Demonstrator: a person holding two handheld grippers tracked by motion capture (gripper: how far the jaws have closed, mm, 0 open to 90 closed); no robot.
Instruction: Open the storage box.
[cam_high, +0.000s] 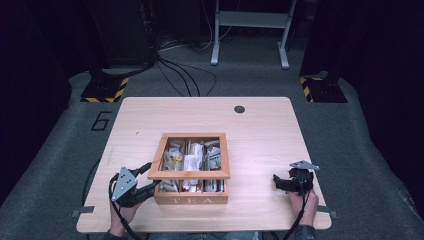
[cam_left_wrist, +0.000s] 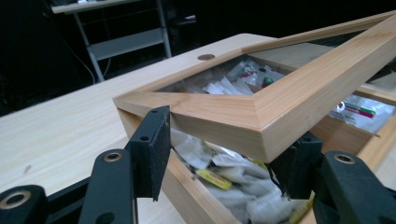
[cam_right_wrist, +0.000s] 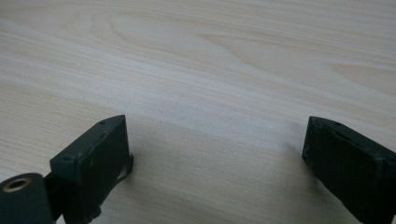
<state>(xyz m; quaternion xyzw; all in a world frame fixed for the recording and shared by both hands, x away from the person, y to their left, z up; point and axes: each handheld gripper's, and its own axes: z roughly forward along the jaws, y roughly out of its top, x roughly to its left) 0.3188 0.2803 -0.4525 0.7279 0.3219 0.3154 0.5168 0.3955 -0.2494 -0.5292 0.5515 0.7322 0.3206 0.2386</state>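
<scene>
A square wooden tea box (cam_high: 191, 199) sits at the centre of the high view, slightly below the middle of a pale, smooth-grained wooden table (cam_high: 260, 135). Its front wall carries the letters TEA. The lid (cam_high: 191, 175) is a mitred wooden frame around a clear pane, and in the left gripper view its near corner (cam_left_wrist: 243, 123) is lifted above the base, leaving a wedge-shaped gap. Inside, crinkled paper and foil tea sachets (cam_left_wrist: 219, 179) lie packed in compartments, white with touches of yellow, red and green.

The left gripper (cam_high: 150, 180), matte black with a grey three-cornered plate, sits at the lower left of the high view against the box's left front corner. Its jaws stand apart, one outside the raised lid corner and one beneath its front edge; whether they press the wood cannot be told.

The right gripper (cam_high: 280, 184) rests at the lower right, well apart from the box, its blocky black jaws spread wide over bare table (cam_right_wrist: 219, 93).
</scene>
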